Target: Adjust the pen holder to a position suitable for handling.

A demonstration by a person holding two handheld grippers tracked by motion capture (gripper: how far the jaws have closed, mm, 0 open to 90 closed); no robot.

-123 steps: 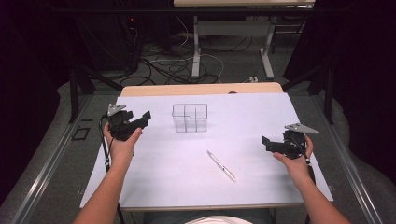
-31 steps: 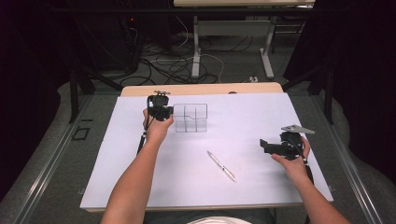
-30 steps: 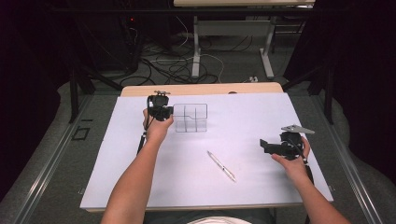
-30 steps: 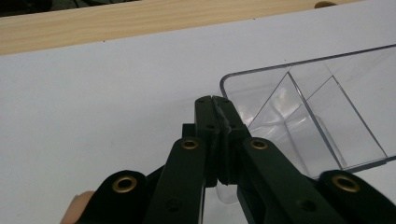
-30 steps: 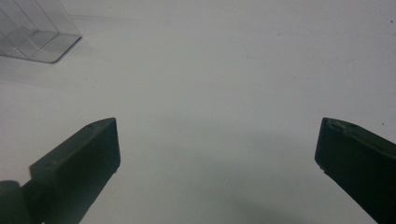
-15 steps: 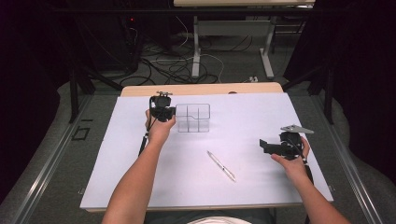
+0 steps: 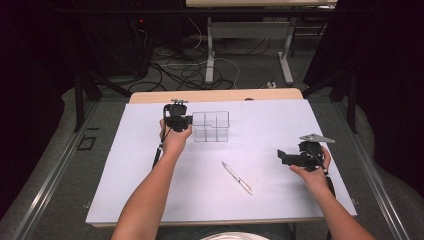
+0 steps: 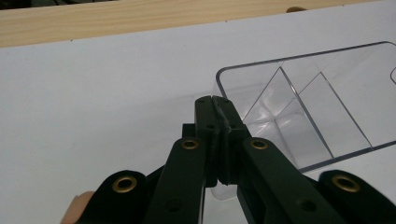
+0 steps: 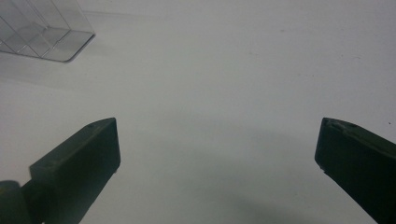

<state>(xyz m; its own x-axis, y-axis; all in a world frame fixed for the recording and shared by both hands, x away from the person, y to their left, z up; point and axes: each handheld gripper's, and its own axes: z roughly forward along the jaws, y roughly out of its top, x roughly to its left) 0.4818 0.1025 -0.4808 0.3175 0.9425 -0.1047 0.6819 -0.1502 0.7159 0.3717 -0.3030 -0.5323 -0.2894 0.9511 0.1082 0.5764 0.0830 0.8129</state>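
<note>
The left gripper pinches the near wall of a clear plastic box, likely light, stiff and slippery; the right gripper waits wide open, a pen nearby.

Two black jaws of the left gripper rise from six o'clock and meet at the centre, pressed together over the near wall of a clear plastic organiser box. The box, split by clear dividers, stretches toward three o'clock on a white table cover. A pale wooden edge runs along twelve o'clock.
</note>
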